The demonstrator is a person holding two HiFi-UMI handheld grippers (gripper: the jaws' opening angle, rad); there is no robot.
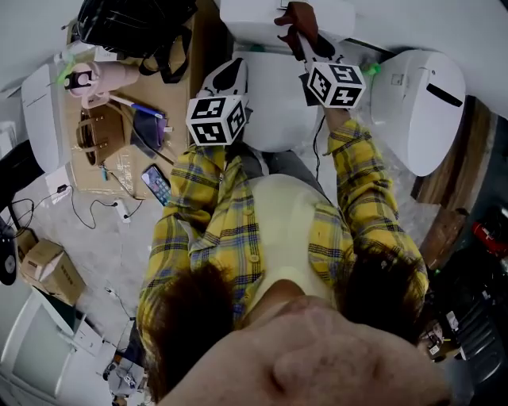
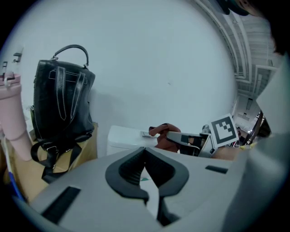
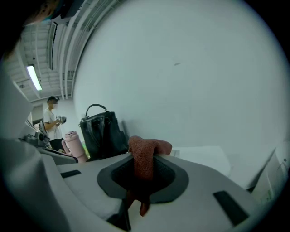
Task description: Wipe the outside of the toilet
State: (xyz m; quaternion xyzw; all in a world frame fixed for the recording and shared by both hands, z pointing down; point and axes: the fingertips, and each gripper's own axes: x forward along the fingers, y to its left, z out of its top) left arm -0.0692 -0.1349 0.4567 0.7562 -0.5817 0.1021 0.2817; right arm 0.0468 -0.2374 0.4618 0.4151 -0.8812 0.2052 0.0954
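The white toilet stands before me, its tank (image 1: 262, 14) against the wall and its closed lid (image 1: 274, 111) below it. My right gripper (image 1: 297, 33) is shut on a reddish-brown cloth (image 1: 298, 16) that rests on the tank's top. In the right gripper view the cloth (image 3: 147, 152) sticks up between the jaws, with the tank (image 3: 204, 158) just beyond. My left gripper (image 1: 232, 75) hovers at the lid's left edge, jaws shut and holding nothing. The left gripper view shows the tank (image 2: 124, 138), the cloth (image 2: 162, 133) and the right gripper (image 2: 181, 138).
A cardboard surface (image 1: 171, 87) left of the toilet holds a black bag (image 1: 135, 24), a pink tumbler (image 1: 95, 79), a brown handbag (image 1: 99, 131) and a phone (image 1: 156, 184). A second white toilet (image 1: 421, 103) stands at the right. A person (image 3: 50, 122) stands far off.
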